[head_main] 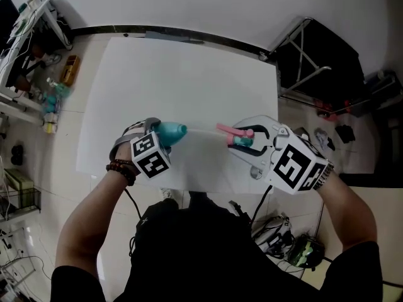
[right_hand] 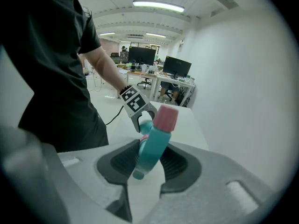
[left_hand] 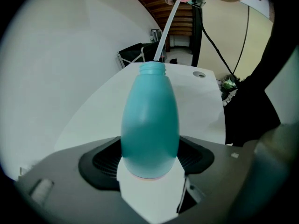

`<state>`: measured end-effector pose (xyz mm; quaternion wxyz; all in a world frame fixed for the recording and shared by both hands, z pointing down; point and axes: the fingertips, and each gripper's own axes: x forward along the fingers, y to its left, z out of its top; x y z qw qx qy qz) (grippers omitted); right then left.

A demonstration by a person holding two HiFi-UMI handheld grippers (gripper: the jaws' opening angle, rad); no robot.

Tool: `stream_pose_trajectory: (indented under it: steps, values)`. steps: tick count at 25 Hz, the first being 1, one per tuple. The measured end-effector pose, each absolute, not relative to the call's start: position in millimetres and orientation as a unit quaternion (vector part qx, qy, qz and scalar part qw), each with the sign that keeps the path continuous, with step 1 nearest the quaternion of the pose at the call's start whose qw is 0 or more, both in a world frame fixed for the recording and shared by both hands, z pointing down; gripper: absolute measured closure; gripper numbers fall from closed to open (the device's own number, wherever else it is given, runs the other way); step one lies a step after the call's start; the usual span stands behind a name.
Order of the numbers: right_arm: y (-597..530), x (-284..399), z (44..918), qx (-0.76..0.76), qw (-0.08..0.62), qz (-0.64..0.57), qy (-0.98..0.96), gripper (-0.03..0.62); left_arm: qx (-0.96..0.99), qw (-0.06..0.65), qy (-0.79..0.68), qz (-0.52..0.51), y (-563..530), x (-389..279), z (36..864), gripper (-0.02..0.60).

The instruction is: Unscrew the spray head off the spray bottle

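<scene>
Resting in left hand-held gripper (head_main: 162, 133): spray bottle (left_hand: 150, 120).

Table (head_main: 189, 74) open across its far half; dip tube (left_hand: 167, 29) bars its near side, black stand (head_main: 318, 55) its right corner.

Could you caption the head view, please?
Left gripper holds the bottle; right gripper holds the unscrewed spray head.

No words, brand names or numbers can be read anywhere. The only print is the black-and-white square markers on the cube (head_main: 151, 156) of the left hand-held gripper (head_main: 165, 134) and on the cube (head_main: 297, 166) of the right hand-held gripper (head_main: 244, 141). These are patterns, not letters.
</scene>
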<state>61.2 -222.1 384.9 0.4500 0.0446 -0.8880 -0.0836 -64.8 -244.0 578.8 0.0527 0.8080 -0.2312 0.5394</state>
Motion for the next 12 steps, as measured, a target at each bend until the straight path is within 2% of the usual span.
stream_pose_trajectory:
  steps: [9, 12]
  values:
    - [-267.0, 83.0, 409.3, 0.165, 0.334, 0.090, -0.924, 0.470, 0.829, 0.125, -0.289, 0.463, -260.0, -55.5, 586.3, 0.189]
    - [-275.6, 81.1, 435.3, 0.203, 0.324, 0.111, -0.917, 0.470, 0.835, 0.137, -0.304, 0.438, -263.1, -50.4, 588.6, 0.187]
